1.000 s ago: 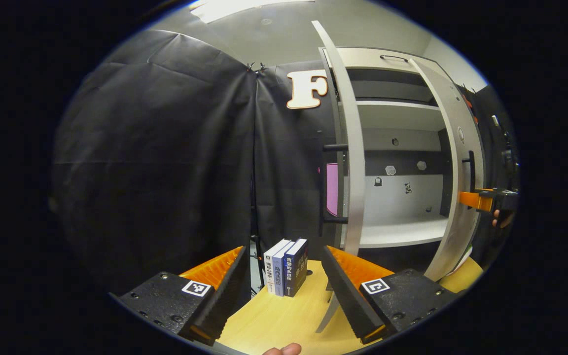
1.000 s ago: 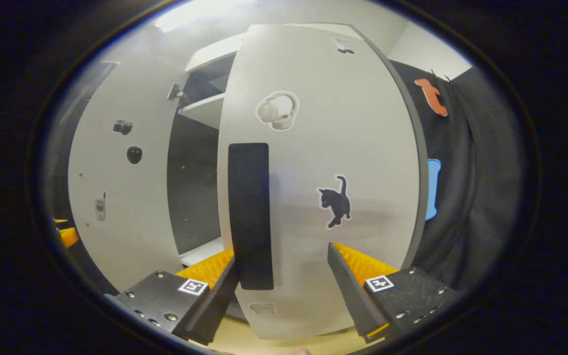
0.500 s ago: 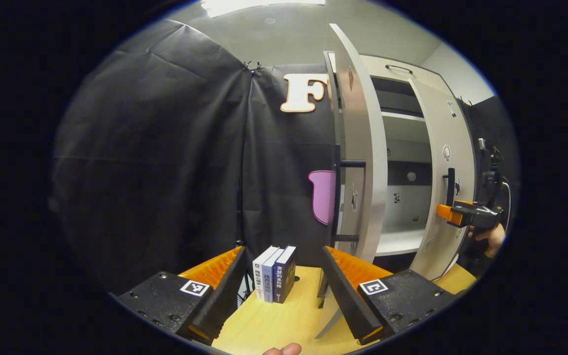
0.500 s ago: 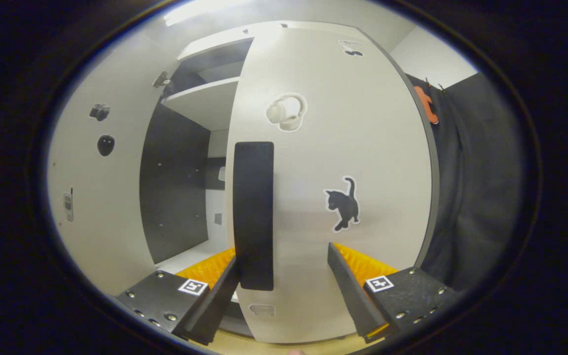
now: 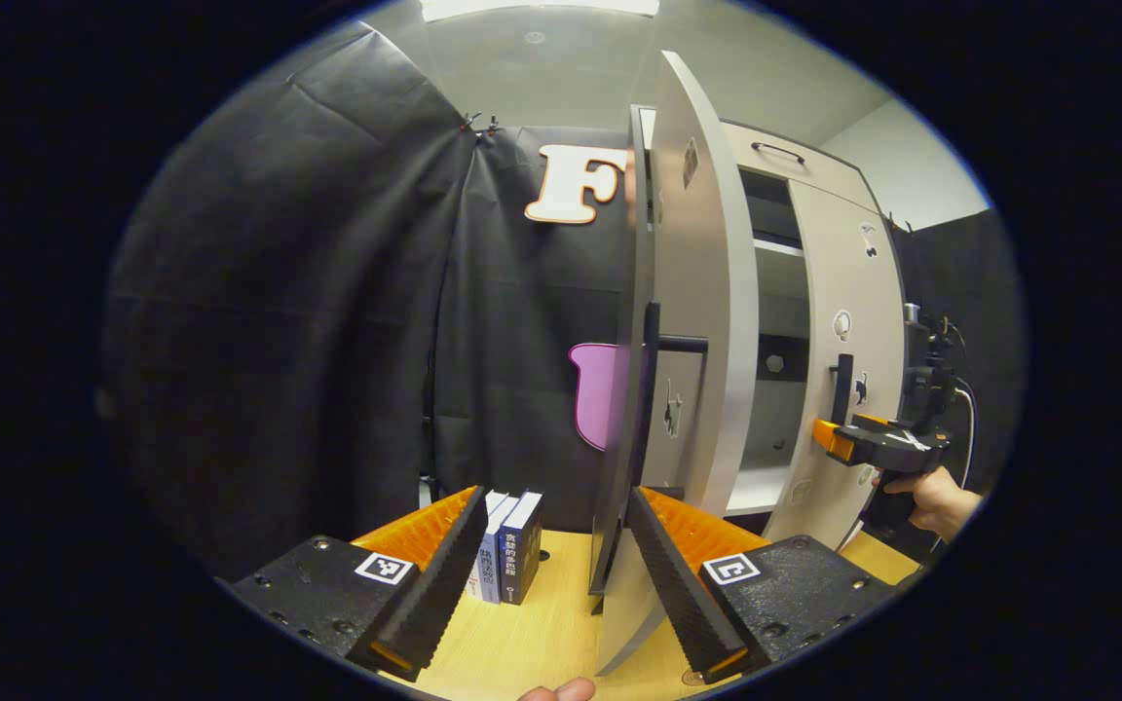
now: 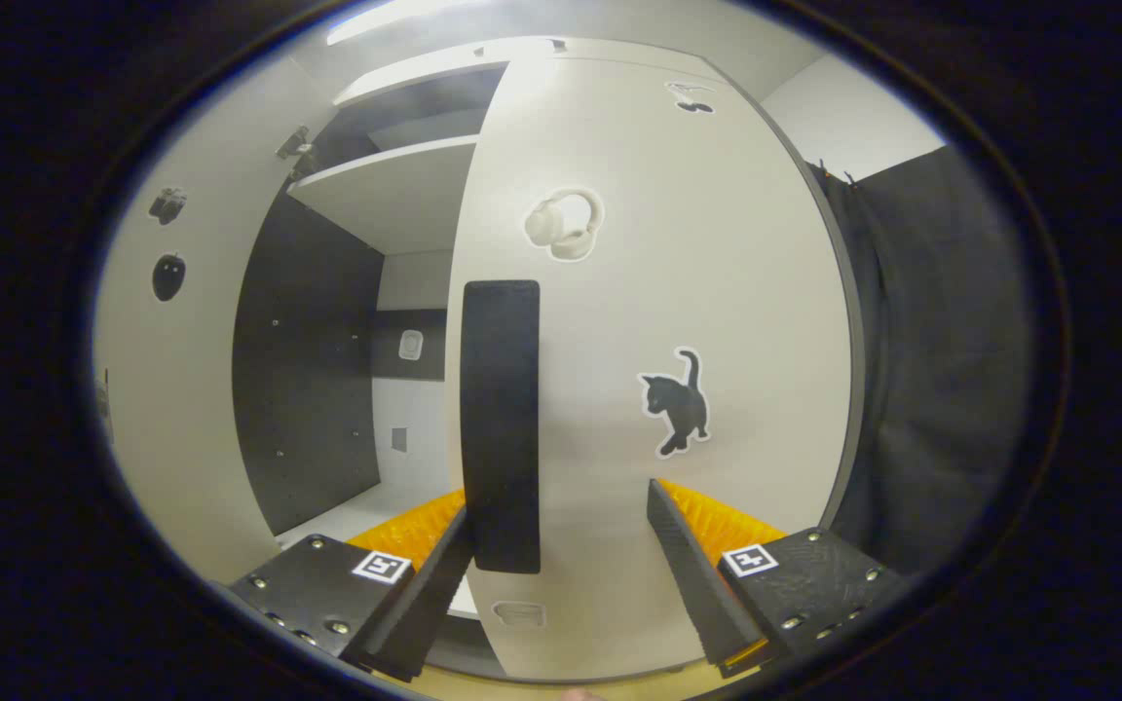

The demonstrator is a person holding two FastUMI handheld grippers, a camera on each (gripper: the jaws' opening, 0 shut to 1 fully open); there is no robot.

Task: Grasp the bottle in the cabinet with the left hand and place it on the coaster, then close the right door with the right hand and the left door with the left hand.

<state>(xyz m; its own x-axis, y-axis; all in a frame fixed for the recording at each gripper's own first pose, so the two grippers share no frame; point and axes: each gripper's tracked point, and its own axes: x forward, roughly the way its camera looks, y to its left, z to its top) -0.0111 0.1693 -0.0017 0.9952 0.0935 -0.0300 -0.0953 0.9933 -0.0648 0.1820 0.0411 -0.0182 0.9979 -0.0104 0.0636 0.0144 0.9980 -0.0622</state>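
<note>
Along the bottom of the left gripper view, the left gripper (image 5: 549, 584) stands with its fingers spread wide and nothing between them, above a pale wooden table (image 5: 542, 643). Just beyond its fingertips, the left door (image 5: 692, 370) of a light grey cabinet (image 5: 785, 292) swings edge-on toward the camera, its black handle (image 5: 663, 343) sticking out at mid-height and its lower edge near the right-hand finger. Three books (image 5: 507, 545) stand upright on the table beside the left-hand finger, against the black cloth wall. Through the gap between the doors a white shelf (image 5: 751, 497) inside the cabinet shows bare. Farther right, the right door (image 5: 848, 292) is partly closed, and the right gripper (image 5: 873, 443), held by a hand (image 5: 931, 497), reaches up to it near its small dark handle. Neither the bottle nor the coaster can be made out. Close up in the right gripper view, the right gripper (image 6: 556, 570) faces the outer face of the right door (image 6: 717, 292), which carries a headphone sticker (image 6: 564, 222) and a black cat sticker (image 6: 678, 399). Its fingers are spread apart, and the door's tall black handle (image 6: 501, 424) stands between them, just beside the left-hand finger; whether that finger touches it cannot be told. To the left, the dark cabinet interior (image 6: 317, 370) and a white shelf (image 6: 395, 200) show through the opening, with the inside face of the left door (image 6: 167, 370) beyond.
</note>
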